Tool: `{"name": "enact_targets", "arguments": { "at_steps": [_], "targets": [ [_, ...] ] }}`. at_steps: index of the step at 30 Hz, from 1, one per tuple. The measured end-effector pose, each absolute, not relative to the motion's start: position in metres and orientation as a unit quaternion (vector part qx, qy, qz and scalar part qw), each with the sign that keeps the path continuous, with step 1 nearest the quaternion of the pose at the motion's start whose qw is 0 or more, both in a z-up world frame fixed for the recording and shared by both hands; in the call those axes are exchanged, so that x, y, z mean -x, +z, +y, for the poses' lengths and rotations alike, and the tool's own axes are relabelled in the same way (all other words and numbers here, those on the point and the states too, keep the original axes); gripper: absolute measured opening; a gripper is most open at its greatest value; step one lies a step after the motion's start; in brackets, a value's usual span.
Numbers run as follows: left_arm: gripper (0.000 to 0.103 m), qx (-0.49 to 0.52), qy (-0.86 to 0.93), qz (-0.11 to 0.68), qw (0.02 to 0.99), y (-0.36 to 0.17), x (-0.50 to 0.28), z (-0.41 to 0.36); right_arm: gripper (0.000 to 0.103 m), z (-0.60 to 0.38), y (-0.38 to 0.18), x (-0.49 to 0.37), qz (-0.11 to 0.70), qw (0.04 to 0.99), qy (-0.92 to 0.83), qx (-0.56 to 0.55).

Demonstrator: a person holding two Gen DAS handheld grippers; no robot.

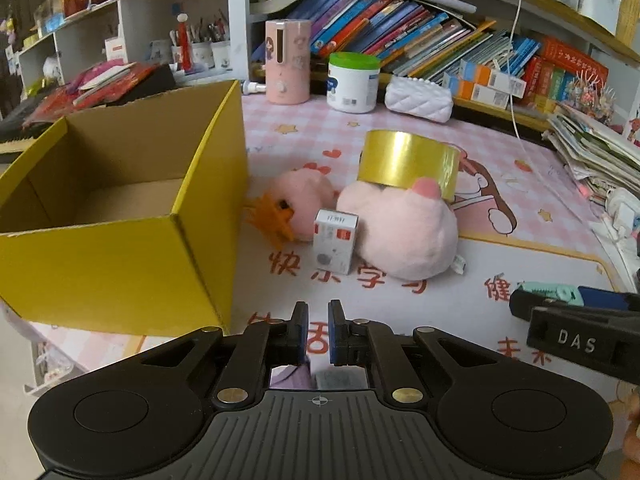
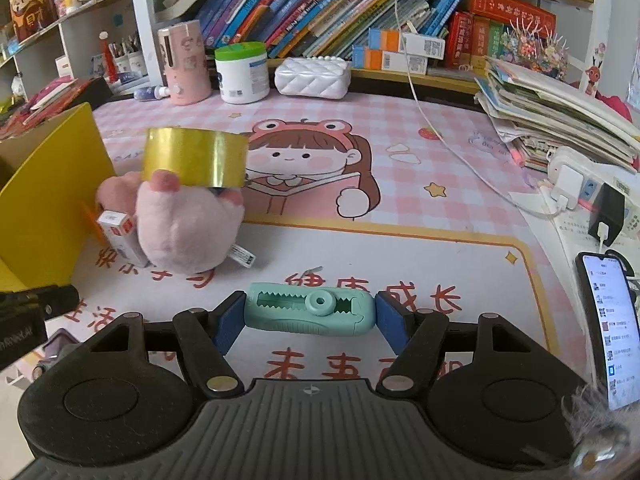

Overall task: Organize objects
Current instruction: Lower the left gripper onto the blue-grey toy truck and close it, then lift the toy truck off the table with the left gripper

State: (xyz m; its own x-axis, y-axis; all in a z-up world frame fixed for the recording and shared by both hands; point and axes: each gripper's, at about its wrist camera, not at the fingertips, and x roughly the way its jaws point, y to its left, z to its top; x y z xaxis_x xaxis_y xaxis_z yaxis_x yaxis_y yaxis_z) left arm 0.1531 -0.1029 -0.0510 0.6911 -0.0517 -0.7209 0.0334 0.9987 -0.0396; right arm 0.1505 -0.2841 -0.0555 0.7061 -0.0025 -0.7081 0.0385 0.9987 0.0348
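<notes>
Only the left wrist view looks into the yellow cardboard box (image 1: pixel 120 208), open-topped on the pink desk mat (image 1: pixel 500 248), with nothing visible on its floor. Just beside it lie a pink plush toy (image 1: pixel 400 232), a roll of yellow tape (image 1: pixel 408 164) resting on the plush, and a small white carton (image 1: pixel 334 240) whose print is too small to read. The left gripper (image 1: pixel 318 332) is closed with nothing between its pads. Its view catches "DAS" moulded on the right tool. Only the right wrist view shows a lit phone (image 2: pixel 608 328) and a power strip (image 2: pixel 580 184). There the right gripper (image 2: pixel 310 316) clamps a mint-green correction tape dispenser (image 2: pixel 310 310) by its ends, above red Chinese characters.
</notes>
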Motion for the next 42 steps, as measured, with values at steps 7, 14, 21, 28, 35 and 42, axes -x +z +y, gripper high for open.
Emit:
{"name": "enact_targets", "arguments": {
  "at_steps": [7,14,21,28,35,42],
  "targets": [
    [0.009,0.012,-0.022,0.38,0.925,-0.046,-0.145,-0.101,0.067,-0.289,-0.054,-0.148,0.383,0.923,-0.022,-0.033],
    [0.009,0.016,-0.001,0.378,0.926,-0.043,-0.139,-0.094,0.067,-0.295,-0.058,-0.15,0.39,0.919,-0.023,-0.049],
    [0.01,0.019,0.013,0.393,0.919,-0.049,-0.133,-0.09,0.067,-0.288,-0.061,-0.154,0.395,0.917,0.003,-0.049],
    [0.02,0.028,0.007,0.391,0.92,-0.048,-0.122,-0.087,0.067,-0.283,-0.062,-0.158,0.399,0.915,0.02,-0.051],
    [0.088,0.027,-0.018,0.394,0.919,-0.05,-0.116,-0.097,0.067,-0.275,-0.062,-0.157,0.4,0.915,0.037,-0.043],
    [0.086,0.009,0.005,0.438,0.899,-0.07,-0.128,-0.105,0.067,-0.281,-0.063,-0.157,0.402,0.914,0.029,-0.04]
  ]
}}
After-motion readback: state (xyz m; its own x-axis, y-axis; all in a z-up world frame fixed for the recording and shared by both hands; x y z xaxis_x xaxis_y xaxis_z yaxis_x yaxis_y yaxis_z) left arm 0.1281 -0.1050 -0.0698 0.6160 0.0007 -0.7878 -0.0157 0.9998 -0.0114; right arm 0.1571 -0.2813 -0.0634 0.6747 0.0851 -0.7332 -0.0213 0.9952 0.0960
